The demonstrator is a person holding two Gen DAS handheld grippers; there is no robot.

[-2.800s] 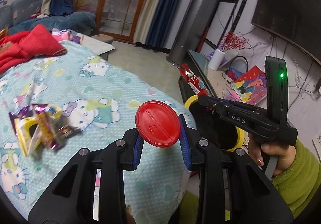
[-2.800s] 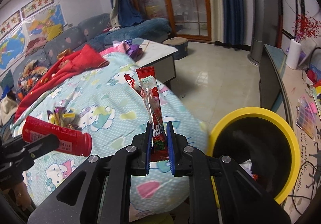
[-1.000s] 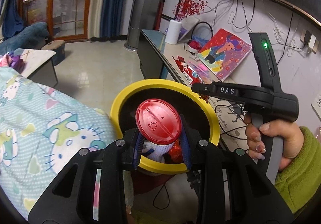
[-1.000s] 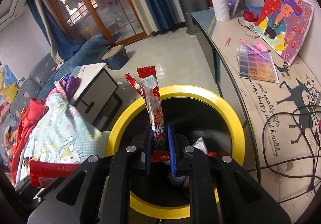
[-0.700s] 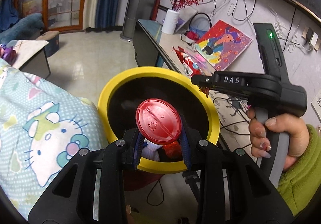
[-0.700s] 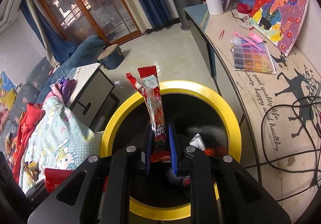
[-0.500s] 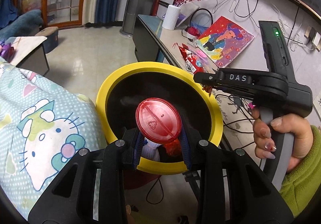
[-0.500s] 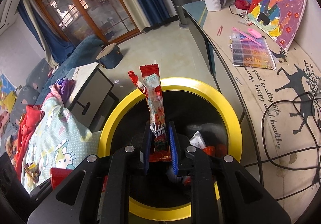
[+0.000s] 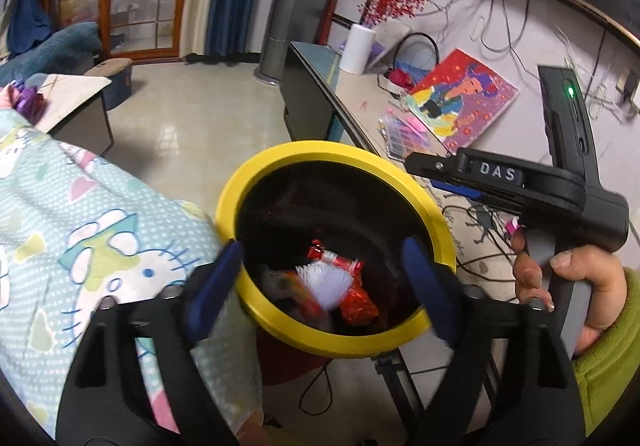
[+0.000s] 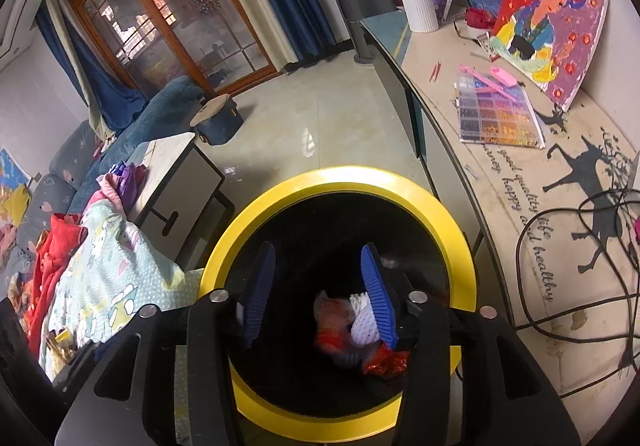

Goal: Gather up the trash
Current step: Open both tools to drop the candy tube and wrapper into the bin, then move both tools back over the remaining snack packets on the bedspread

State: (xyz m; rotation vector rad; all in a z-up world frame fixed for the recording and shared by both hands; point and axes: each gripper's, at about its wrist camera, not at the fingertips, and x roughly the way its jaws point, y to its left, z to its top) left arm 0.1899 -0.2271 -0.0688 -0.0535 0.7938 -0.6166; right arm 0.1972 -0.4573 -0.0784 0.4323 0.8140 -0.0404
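Left wrist: your left gripper (image 9: 320, 278) and right gripper (image 10: 316, 298) opening, empty, over bin (image 9: 280, 162); trash (image 9: 332, 282) blurred, probably inside; stay centred.

The bin (image 9: 335, 154) is showing a yellow rim around a black inside, with red wrappers (image 9: 357, 302) and a white ribbed piece (image 9: 328, 280) lying in it. The bedsheet (image 9: 80, 230) is wearing pale blue with white dots and cartoon cats. The sleeve (image 9: 612, 366) is showing green.

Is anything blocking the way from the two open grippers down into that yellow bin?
Nothing visible does. Both the left gripper and right gripper, jaws opening and empty, hang over the yellow bin, its mouth uncovered, trash lying inside.
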